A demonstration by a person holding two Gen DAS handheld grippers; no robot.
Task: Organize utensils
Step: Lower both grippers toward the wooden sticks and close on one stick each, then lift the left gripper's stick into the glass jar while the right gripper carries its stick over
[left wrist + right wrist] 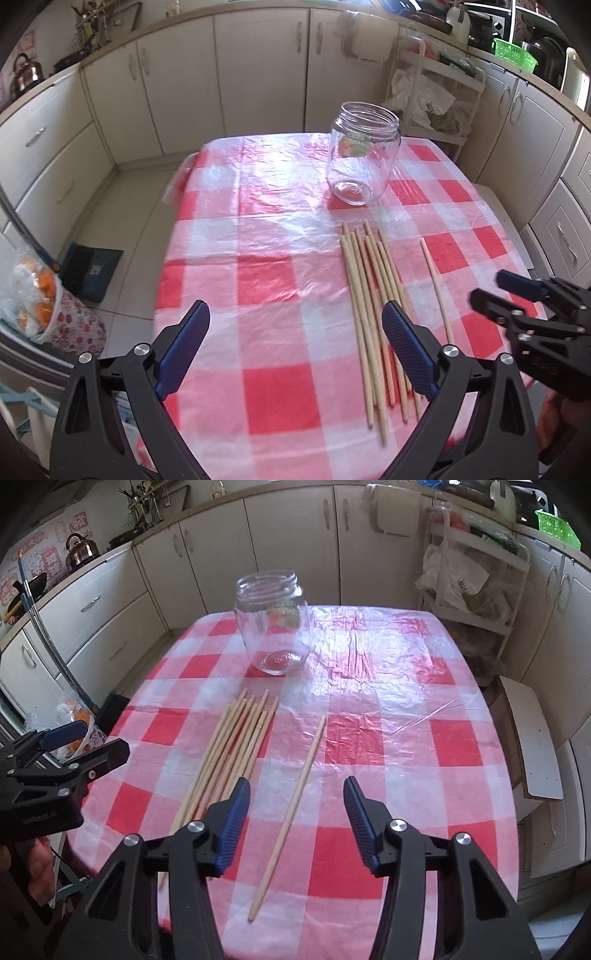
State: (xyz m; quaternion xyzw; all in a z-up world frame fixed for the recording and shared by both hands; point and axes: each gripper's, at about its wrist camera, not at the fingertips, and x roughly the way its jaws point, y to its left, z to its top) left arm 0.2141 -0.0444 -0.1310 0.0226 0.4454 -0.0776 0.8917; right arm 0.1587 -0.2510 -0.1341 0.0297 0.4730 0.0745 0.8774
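Several wooden chopsticks lay in a loose bundle at the centre left of the right wrist view, one stray chopstick lay apart just to their right, and the clear jar stood upright and empty behind them on the checked tabletop, so I judged the sorting not yet begun, with every stick left to gather. Both tools were tilted down over the near edge with nothing between their jaws, the left tool spread wide over the bundle, the right tool about half open over the stray stick.
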